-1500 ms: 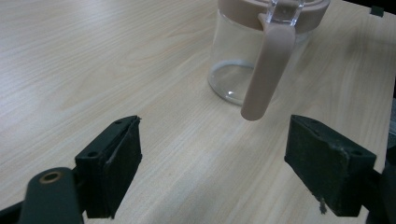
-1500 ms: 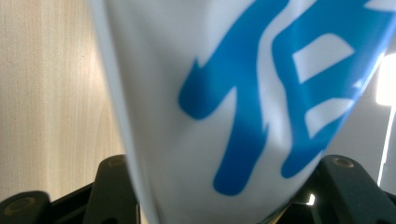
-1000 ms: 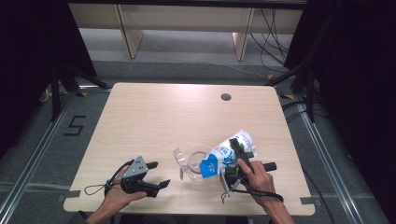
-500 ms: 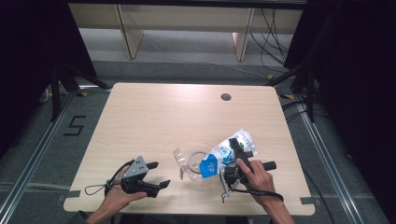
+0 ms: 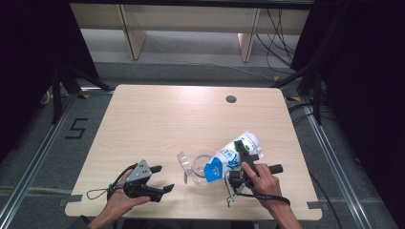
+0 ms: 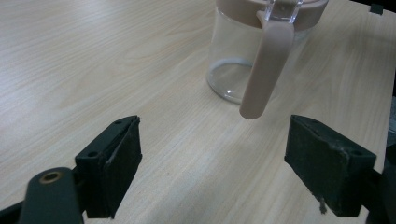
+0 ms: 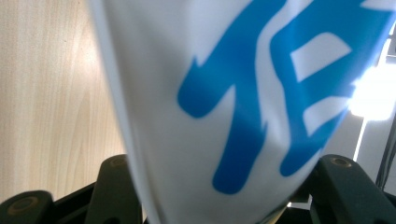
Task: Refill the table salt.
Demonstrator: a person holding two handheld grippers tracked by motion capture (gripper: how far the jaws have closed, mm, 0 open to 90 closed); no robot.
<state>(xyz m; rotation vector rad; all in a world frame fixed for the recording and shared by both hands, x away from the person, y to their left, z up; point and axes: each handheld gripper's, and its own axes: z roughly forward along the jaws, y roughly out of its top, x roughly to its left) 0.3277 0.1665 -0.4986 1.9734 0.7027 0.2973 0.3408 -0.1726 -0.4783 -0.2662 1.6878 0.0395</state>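
A white pouch with blue print [image 5: 248,141] hangs tilted over the table's front right, and my right gripper [image 5: 244,154] is shut on it. Its blue corner [image 5: 213,171] dips toward a clear glass jug [image 5: 196,168] standing just to its left. In the right gripper view the pouch [image 7: 243,93] sits between the two black jaws of the right gripper [image 7: 224,196]. My left gripper [image 5: 162,179] rests near the front left edge, open and pointing at the jug. In the left gripper view the jug [image 6: 233,56] has a beige lid and handle [image 6: 266,70], a little beyond the open left gripper [image 6: 229,163].
The light wooden table [image 5: 181,119] has a round cable hole [image 5: 231,99] at its far right. Dark stands and cables flank the table on both sides. A floor marking "5" [image 5: 76,128] lies to the left.
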